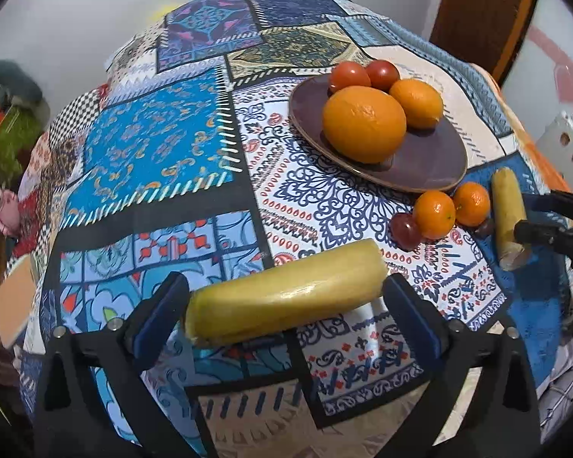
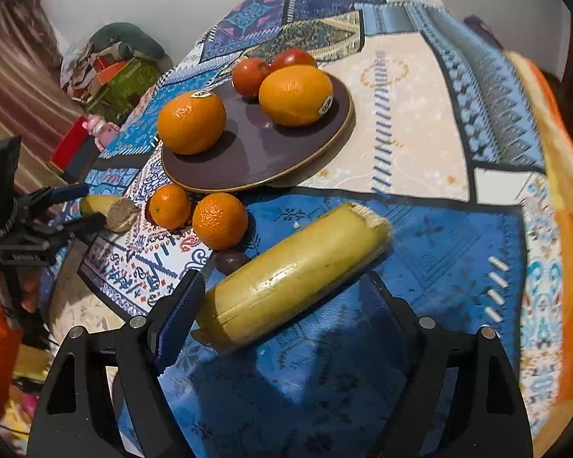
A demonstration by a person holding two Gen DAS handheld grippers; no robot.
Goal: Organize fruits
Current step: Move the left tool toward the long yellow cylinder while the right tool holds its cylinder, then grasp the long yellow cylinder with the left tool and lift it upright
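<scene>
A peeled banana piece point(image 1: 286, 294) lies crosswise on the patchwork cloth between the fingers of my left gripper point(image 1: 286, 286), which stands open around it. My right gripper point(image 2: 284, 282) is shut on a second banana piece point(image 2: 294, 271), which lies slantwise between its pads. A brown plate point(image 1: 431, 160) holds two oranges point(image 1: 363, 124) and two tomatoes point(image 1: 382, 72). In front of the plate sit two mandarins point(image 1: 433, 210) and a small dark red fruit point(image 1: 405, 229). The right wrist view shows the left gripper point(image 2: 84, 210) at the far left.
The round table drops away on all sides under the cloth point(image 1: 152, 145). A wooden chair back point(image 1: 485, 11) stands behind the plate. Boxes and clutter point(image 2: 114, 72) lie on the floor to the left, with a pink toy point(image 2: 101, 129) near the table edge.
</scene>
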